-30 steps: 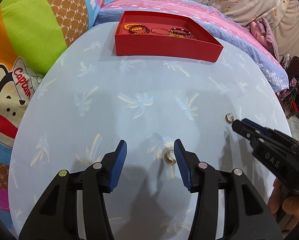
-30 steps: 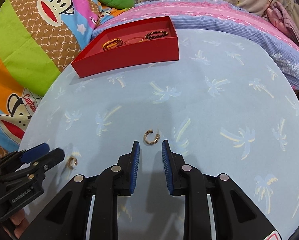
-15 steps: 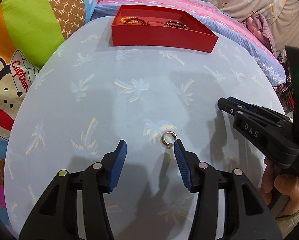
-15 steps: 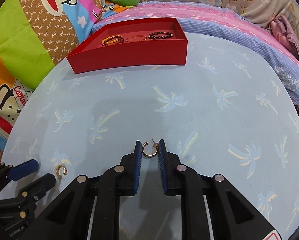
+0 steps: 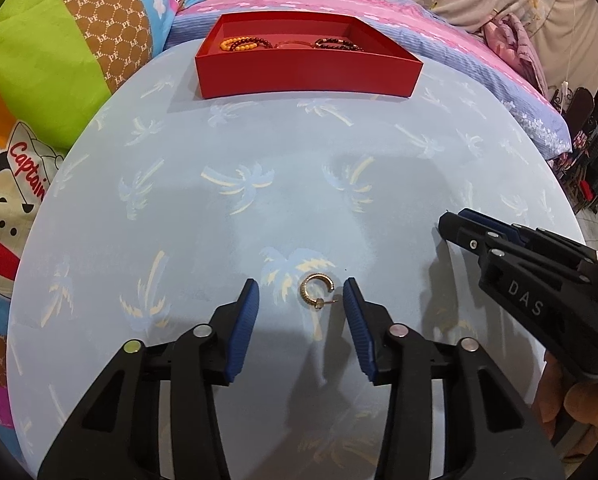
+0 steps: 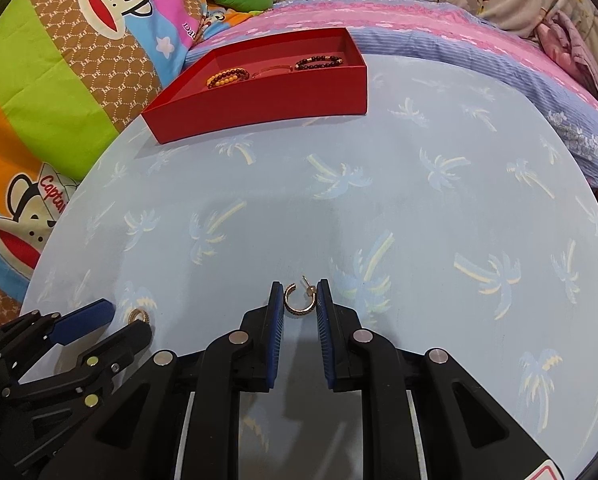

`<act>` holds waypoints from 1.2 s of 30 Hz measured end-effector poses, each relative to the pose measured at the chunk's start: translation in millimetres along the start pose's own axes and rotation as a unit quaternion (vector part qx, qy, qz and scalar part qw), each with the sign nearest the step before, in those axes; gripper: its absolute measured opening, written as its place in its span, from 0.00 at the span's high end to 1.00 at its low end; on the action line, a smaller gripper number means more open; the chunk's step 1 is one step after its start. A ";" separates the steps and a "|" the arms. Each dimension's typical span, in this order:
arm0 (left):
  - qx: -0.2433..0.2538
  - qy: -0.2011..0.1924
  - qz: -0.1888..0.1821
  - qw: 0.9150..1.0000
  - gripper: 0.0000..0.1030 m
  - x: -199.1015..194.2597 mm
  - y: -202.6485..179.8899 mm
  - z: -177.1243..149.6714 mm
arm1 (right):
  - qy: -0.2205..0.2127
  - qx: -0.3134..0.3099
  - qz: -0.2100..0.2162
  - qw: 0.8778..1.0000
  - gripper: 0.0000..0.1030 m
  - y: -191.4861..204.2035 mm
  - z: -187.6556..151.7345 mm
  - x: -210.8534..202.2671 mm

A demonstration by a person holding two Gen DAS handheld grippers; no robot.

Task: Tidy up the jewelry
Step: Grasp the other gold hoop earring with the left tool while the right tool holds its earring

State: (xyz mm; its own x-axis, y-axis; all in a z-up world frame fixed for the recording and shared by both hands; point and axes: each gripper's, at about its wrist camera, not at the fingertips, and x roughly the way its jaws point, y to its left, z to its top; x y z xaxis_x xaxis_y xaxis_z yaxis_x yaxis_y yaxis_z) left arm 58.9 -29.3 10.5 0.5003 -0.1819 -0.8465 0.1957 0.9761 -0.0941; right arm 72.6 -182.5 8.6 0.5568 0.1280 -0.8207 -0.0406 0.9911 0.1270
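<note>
Right gripper (image 6: 299, 300): jaws narrowly parted around a gold hoop earring (image 6: 295, 300) on the counter (image 6: 419, 220); contact cannot be confirmed. Left gripper (image 5: 299, 308): jaws wide open, straddling a second hoop earring (image 5: 317, 290) near the counter's near edge. At the far edge, the red tray (image 5: 307, 74) holds beaded bracelets (image 5: 243, 43).

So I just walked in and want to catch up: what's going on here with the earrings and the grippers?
A person is tidying jewelry with two handheld grippers. Each frames one gold hoop earring on the blue palm-print table: the left gripper stands wide open around the left earring, the right gripper is narrowed around the right earring, seemingly not clamped. Bead bracelets already lie in the red tray.
</note>
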 end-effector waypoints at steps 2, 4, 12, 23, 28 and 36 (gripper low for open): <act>0.005 -0.001 -0.002 1.000 0.71 -0.2 -1.3 -0.4 | 0.000 0.000 0.001 1.000 0.84 1.0 -1.1 -0.6; 0.007 -0.001 -0.003 1.000 0.76 -0.3 -2.2 -1.2 | 0.000 0.000 0.002 1.000 0.84 1.4 -2.6 -1.2; 0.009 -0.001 -0.005 1.000 0.83 0.0 -4.0 -1.0 | 0.000 -0.001 0.011 1.000 0.84 3.5 -5.0 -4.6; 0.003 -0.003 -0.006 1.000 0.83 -5.4 -3.4 7.8 | -0.012 -0.010 0.028 0.999 0.84 15.2 -2.2 -19.1; 0.000 -0.012 -0.004 1.000 0.83 -8.9 -1.9 19.6 | -0.021 -0.013 0.037 0.999 0.84 19.3 5.9 -26.8; 0.005 -0.030 0.003 1.000 0.83 -12.2 -6.3 45.1 | -0.040 -0.018 0.047 0.998 0.84 24.5 25.0 -36.6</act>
State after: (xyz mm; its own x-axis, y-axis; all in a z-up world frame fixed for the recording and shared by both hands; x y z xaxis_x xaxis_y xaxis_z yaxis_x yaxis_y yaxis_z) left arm 89.6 -38.6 45.1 0.5515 -0.1825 -0.8139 0.2006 0.9762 -0.0830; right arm 72.0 -163.8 55.6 0.6135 0.2176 -0.7591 -0.1242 0.9759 0.1794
